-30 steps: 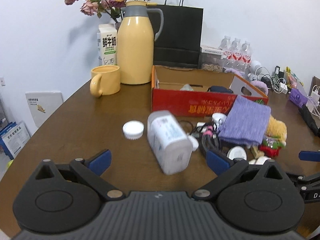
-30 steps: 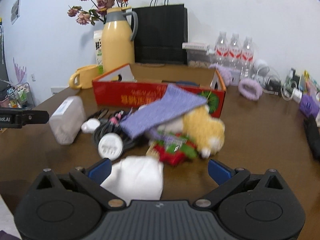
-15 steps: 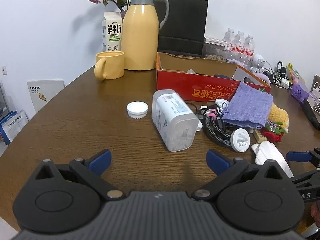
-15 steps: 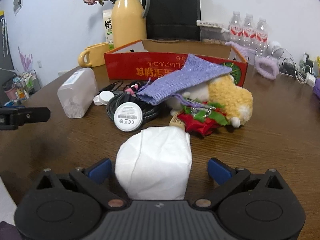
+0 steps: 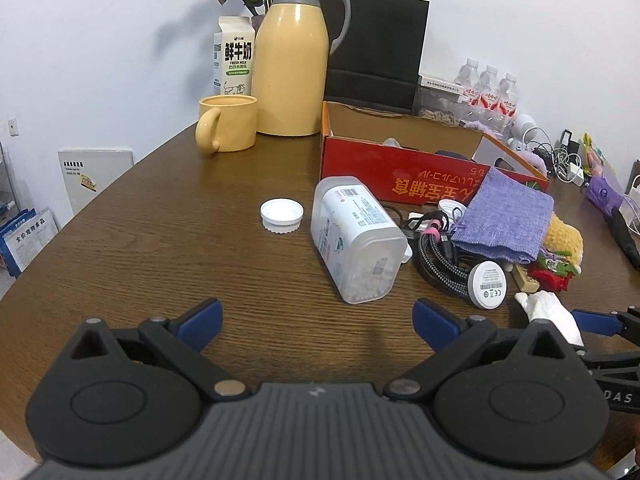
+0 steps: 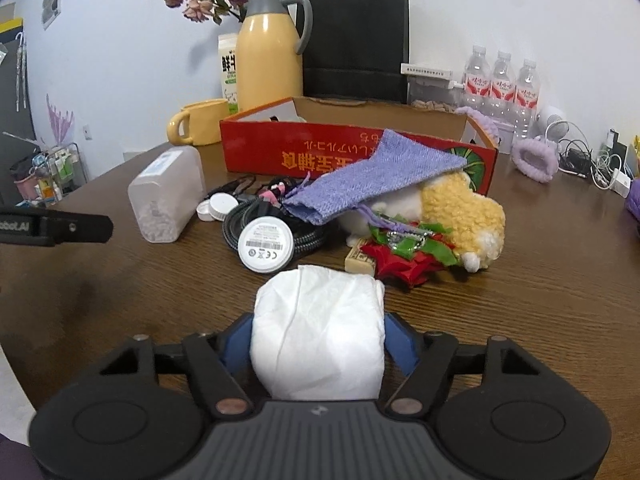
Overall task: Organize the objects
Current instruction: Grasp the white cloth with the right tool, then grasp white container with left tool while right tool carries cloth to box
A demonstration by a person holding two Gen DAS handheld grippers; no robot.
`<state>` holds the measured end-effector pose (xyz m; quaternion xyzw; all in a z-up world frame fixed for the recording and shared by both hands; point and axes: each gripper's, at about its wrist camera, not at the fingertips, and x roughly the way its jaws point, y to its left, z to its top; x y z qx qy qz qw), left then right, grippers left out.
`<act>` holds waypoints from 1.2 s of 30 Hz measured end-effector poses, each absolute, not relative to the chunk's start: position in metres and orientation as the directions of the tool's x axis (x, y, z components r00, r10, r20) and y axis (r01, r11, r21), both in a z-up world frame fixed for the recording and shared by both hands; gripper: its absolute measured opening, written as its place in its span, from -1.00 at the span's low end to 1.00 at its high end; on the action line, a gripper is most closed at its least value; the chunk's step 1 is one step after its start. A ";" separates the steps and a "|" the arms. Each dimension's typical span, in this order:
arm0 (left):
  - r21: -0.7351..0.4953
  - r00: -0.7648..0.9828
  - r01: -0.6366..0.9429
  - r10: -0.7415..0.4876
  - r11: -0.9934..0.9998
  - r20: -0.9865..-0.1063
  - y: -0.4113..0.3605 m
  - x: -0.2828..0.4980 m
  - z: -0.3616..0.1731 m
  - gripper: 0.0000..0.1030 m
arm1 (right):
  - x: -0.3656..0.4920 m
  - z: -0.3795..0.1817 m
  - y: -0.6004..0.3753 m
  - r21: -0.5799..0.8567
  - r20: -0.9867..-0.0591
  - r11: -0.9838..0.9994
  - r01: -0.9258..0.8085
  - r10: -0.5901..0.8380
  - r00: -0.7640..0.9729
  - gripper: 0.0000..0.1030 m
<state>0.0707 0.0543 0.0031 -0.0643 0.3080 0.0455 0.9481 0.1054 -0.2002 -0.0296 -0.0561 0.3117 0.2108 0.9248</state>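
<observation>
A white crumpled tissue bundle lies on the brown table between the fingers of my right gripper. Its jaws are closing, and both blue pads touch the bundle's sides. My left gripper hovers open over bare table, with nothing between its fingers. Just ahead of it a clear plastic jar lies on its side, its white cap loose to the left. Further right are a cable coil with a round white puck, a purple pouch and a yellow plush toy.
An open red cardboard box stands behind the pile. A yellow thermos, a mug, a milk carton and a black paper bag line the back. Water bottles and chargers sit at the back right. The table's curved edge runs down the left.
My right gripper's jaws have narrowed from wide apart to the sides of the white bundle, which came in between them a second ago. The left gripper stays open.
</observation>
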 end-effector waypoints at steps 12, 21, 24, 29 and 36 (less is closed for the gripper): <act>-0.117 0.810 -0.143 0.049 0.983 -0.584 0.048 0.094 0.010 1.00 | 0.095 -0.006 -0.213 0.018 -0.528 0.904 -0.427 0.371 0.764 0.18; -0.117 0.802 -0.202 0.096 0.972 -0.590 0.037 0.129 0.013 1.00 | 0.094 0.012 -0.225 -0.007 -0.470 0.912 -0.410 0.358 0.807 0.18; -0.111 0.791 -0.238 0.127 0.965 -0.598 0.036 0.141 0.011 1.00 | 0.095 0.015 -0.228 -0.013 -0.459 0.914 -0.405 0.354 0.815 0.18; -0.099 0.783 -0.280 0.167 0.955 -0.599 0.035 0.156 0.006 1.00 | 0.097 0.022 -0.231 -0.025 -0.436 0.915 -0.402 0.352 0.828 0.18; -0.120 0.767 -0.289 0.155 0.950 -0.623 0.039 0.166 0.000 0.16 | 0.106 0.031 -0.230 -0.043 -0.415 0.916 -0.399 0.347 0.841 0.18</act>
